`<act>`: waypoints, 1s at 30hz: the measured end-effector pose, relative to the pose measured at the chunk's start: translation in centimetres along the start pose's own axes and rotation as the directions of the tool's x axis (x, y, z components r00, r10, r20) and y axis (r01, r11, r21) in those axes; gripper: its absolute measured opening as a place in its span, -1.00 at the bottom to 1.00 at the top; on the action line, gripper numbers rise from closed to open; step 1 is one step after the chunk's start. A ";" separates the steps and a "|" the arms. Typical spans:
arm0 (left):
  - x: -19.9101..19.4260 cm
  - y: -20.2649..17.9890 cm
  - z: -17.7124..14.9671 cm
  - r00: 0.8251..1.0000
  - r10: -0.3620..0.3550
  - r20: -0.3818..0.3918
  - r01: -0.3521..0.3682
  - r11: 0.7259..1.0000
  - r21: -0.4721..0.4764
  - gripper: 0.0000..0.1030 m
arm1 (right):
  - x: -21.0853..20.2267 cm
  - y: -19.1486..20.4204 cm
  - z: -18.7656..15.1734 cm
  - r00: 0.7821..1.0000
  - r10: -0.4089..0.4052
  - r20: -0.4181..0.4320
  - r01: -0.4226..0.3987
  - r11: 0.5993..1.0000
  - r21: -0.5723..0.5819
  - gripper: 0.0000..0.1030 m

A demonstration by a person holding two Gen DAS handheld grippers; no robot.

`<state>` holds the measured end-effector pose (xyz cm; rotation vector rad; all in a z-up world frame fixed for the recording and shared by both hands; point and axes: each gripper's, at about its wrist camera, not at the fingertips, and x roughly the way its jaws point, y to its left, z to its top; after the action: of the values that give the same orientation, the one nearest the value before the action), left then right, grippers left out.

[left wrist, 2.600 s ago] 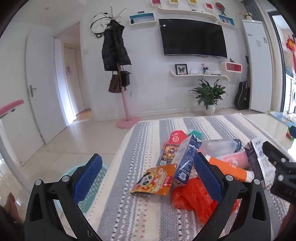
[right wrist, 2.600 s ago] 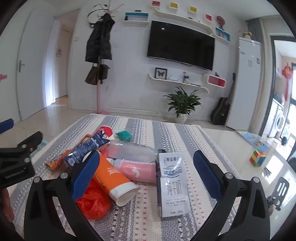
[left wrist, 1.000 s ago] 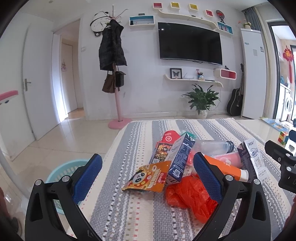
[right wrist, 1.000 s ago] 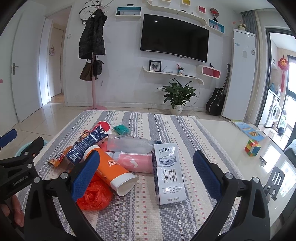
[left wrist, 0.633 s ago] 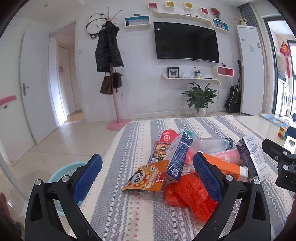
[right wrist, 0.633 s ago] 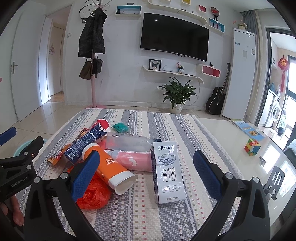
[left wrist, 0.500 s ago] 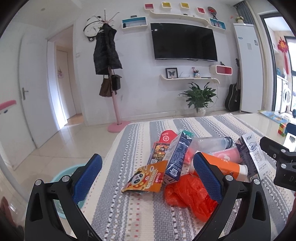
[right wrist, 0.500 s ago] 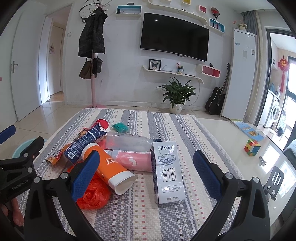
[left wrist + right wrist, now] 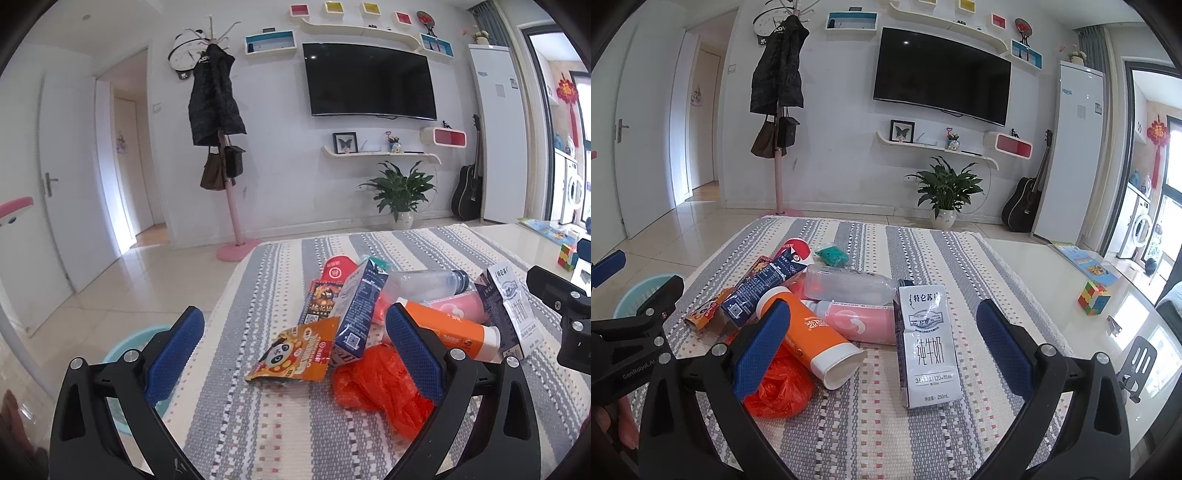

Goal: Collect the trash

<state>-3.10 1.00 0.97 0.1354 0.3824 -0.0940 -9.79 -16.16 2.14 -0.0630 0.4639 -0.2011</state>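
Observation:
A pile of trash lies on the striped tablecloth [image 9: 280, 435]. It holds an orange panda snack bag [image 9: 295, 354], a dark blue carton [image 9: 360, 310], a red plastic bag [image 9: 380, 387], an orange bottle [image 9: 816, 336], a pink bottle [image 9: 857, 321], a clear bottle [image 9: 849, 284] and a white milk carton [image 9: 927, 343]. My left gripper [image 9: 295, 350] is open and empty, just short of the snack bag. My right gripper [image 9: 882, 347] is open and empty, in front of the milk carton and orange bottle.
A light blue basket [image 9: 122, 358] stands on the floor left of the table; it also shows in the right wrist view [image 9: 639, 291]. A Rubik's cube [image 9: 1093, 297] sits on the glossy table part at right. A coat stand, plant and guitar line the far wall.
Both grippers stay open over the pile with only slight drift of the views. No trash has moved.

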 end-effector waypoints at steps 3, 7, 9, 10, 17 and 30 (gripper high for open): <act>-0.1 0.0 0.2 0.999 0.038 0.021 -0.040 0.998 0.057 0.85 | -0.2 0.3 0.3 1.000 0.001 0.002 -0.001 1.000 -0.011 0.79; -0.4 2.8 0.9 0.990 0.136 0.039 -0.140 0.984 0.112 0.85 | 0.1 0.6 0.9 1.000 0.009 -0.013 -0.009 1.000 -0.020 0.41; 0.0 4.6 1.2 0.996 0.094 0.003 -0.094 0.994 0.059 0.85 | 0.4 0.6 1.2 1.000 0.021 -0.021 -0.021 1.000 -0.014 0.26; 0.5 5.7 1.3 0.997 0.067 -0.029 -0.066 0.998 0.024 0.85 | 0.8 0.7 1.4 0.999 0.038 -0.033 -0.038 0.999 -0.007 0.13; 6.4 7.0 0.5 0.927 -0.267 -0.262 0.240 0.962 -0.133 0.85 | 3.0 2.2 2.0 0.987 0.149 -0.065 -0.153 0.987 -0.046 0.08; 11.4 2.2 -3.6 0.880 -0.216 -0.423 0.217 0.975 -0.047 0.34 | 6.5 4.0 -0.6 0.955 0.249 -0.163 -0.271 0.954 -0.130 0.51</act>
<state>6.37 2.92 -6.39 0.1137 0.8373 -0.2894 -3.71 -13.57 -1.68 -0.1354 0.6268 0.0912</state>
